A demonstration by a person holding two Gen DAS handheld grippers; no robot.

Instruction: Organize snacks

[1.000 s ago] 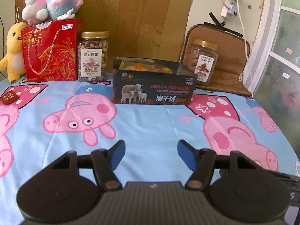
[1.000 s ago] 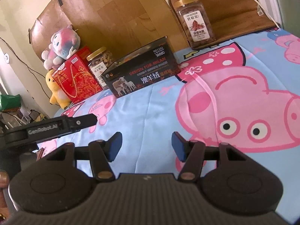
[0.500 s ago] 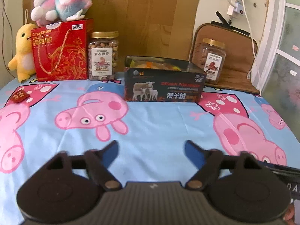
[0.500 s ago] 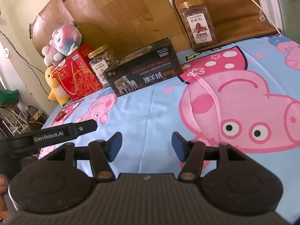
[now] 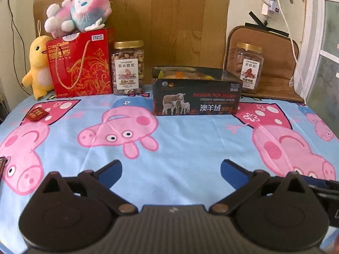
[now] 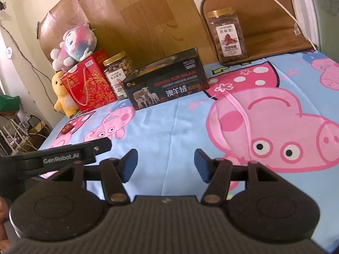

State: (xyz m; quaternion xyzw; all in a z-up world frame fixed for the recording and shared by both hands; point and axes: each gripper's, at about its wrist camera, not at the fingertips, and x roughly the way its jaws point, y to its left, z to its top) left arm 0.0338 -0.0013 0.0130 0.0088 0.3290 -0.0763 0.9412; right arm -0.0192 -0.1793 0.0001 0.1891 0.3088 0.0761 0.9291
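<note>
Plastic nut jars (image 5: 128, 67) (image 5: 247, 67) flank black box (image 5: 196, 97) at table's far edge; we judge them rigid, slick, best gripped mid-body; our left gripper (image 5: 171, 172) has just been opening wide, empty; right gripper (image 6: 166, 165) half-open, empty

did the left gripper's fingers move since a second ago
Yes. The left gripper has just been opening: its blue fingertips spread outward, toward the frame's sides, against the fixed gripper body below. Nothing sits between them, only tablecloth.
</note>
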